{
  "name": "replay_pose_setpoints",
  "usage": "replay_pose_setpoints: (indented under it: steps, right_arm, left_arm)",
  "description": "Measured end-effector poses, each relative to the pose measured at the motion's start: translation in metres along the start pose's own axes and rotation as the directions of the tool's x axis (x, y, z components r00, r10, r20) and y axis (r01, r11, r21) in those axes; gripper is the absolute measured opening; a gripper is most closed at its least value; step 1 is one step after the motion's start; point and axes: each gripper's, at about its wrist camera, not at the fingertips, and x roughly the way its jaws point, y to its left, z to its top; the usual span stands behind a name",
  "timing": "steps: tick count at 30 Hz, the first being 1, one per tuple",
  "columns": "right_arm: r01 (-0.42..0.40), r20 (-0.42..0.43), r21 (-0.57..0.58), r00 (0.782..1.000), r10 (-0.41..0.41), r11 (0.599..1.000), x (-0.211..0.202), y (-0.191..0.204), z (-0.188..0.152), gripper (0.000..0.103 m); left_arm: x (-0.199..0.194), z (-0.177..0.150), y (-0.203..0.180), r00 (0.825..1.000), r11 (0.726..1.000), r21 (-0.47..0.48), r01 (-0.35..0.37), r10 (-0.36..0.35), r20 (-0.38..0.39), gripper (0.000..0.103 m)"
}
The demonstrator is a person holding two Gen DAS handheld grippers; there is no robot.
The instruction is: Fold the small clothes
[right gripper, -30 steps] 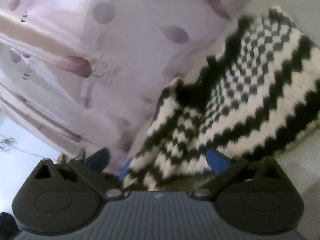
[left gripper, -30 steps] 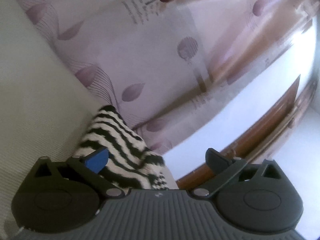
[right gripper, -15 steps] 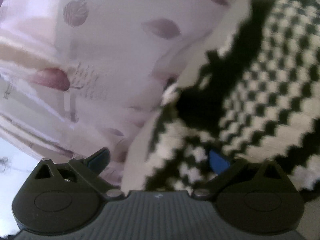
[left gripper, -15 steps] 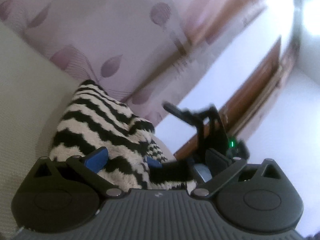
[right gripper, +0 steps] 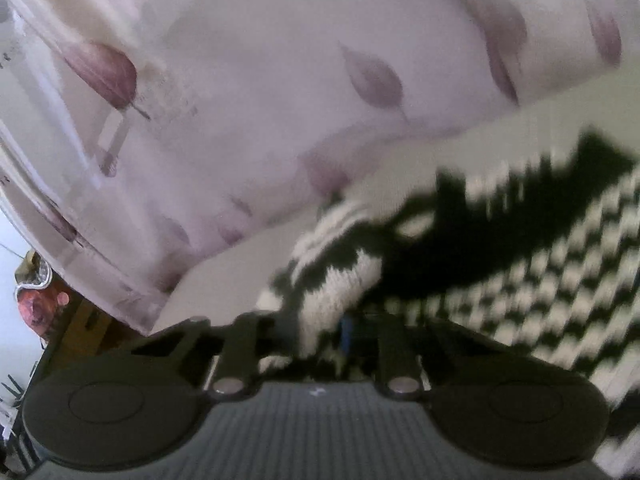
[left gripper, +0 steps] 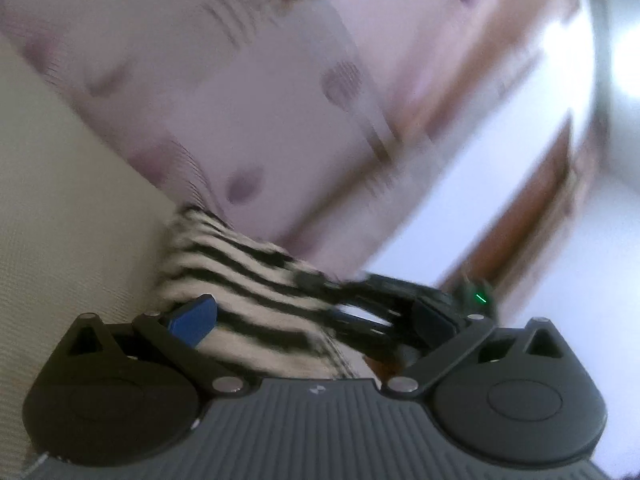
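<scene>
A black-and-white zigzag knit garment [left gripper: 240, 292] lies on a pale cream surface [left gripper: 72, 240]. My left gripper [left gripper: 316, 316] is open, with the knit's edge between its spread fingers. My right gripper shows in the left wrist view [left gripper: 400, 308] at the knit's right end. In the right wrist view the right gripper [right gripper: 332, 328] has its fingers drawn together on a fold of the knit [right gripper: 500, 272], which spreads to the right. Both views are motion-blurred.
A pink curtain with purple leaf prints [left gripper: 280, 100] hangs right behind the surface, also in the right wrist view [right gripper: 280, 100]. A brown wooden frame [left gripper: 532, 208] and white wall lie to the right. Reddish clutter [right gripper: 36, 300] sits at far left.
My right gripper has closed from open onto the knit's edge. The left gripper stayed open and shifted, and the right gripper came into its view beside the knit.
</scene>
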Motion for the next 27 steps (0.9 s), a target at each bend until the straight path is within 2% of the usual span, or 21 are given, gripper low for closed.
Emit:
replay_pose_setpoints:
  steps: [4, 8, 9, 12, 14, 17, 19, 21, 23, 27]
  right_arm:
    - [0.009, 0.075, -0.029, 0.997, -0.007, 1.000, -0.032, -0.004, 0.029, 0.012]
    - [0.076, 0.147, -0.046, 0.987, -0.069, 0.996, -0.067, -0.022, 0.055, 0.010]
    - [0.087, 0.152, -0.035, 0.985, -0.080, 0.996, -0.074, -0.029, 0.061, 0.010]
    - [0.050, 0.080, 0.026, 0.995, -0.052, 0.998, -0.079, -0.046, 0.060, 0.012]
    - [-0.017, 0.014, 0.093, 1.000, 0.016, 0.995, -0.072, -0.052, 0.047, 0.016]
    - [-0.064, -0.034, 0.136, 0.997, 0.069, 0.989, -0.054, -0.050, 0.024, 0.035]
    - [-0.067, -0.053, 0.163, 0.996, 0.077, 0.984, -0.041, -0.051, 0.012, 0.062]
    - [-0.079, -0.058, 0.197, 0.994, 0.092, 0.977, -0.028, -0.053, 0.003, 0.068]
    - [-0.094, -0.061, 0.234, 0.992, 0.111, 0.968, -0.019, -0.055, -0.004, 0.068]
    - [-0.059, -0.083, 0.243, 0.993, 0.081, 0.968, -0.003, -0.051, -0.010, 0.069]
  left_arm:
    - [0.000, 0.003, 0.013, 0.999, 0.997, -0.071, -0.032, 0.032, 0.001, 0.102]
    - [0.007, 0.003, 0.011, 0.999, 0.998, -0.047, -0.036, 0.034, -0.038, 0.102]
    - [0.008, 0.002, 0.010, 0.998, 0.999, -0.038, -0.033, 0.031, -0.046, 0.102]
    - [0.014, 0.003, 0.009, 0.998, 0.999, -0.027, -0.034, 0.033, -0.051, 0.102]
    - [0.015, 0.004, 0.010, 0.998, 0.999, -0.034, -0.034, 0.032, -0.050, 0.102]
    - [0.014, 0.002, 0.008, 0.998, 0.999, -0.028, -0.032, 0.030, -0.062, 0.102]
    - [0.018, 0.001, 0.007, 0.996, 0.999, -0.017, -0.039, 0.037, -0.075, 0.102]
    - [0.017, -0.001, 0.006, 0.996, 0.999, -0.009, -0.040, 0.040, -0.076, 0.103]
    - [0.016, -0.001, 0.006, 0.996, 0.999, -0.010, -0.043, 0.042, -0.078, 0.103]
    - [0.016, -0.001, 0.009, 0.996, 0.999, -0.025, -0.041, 0.039, -0.080, 0.103]
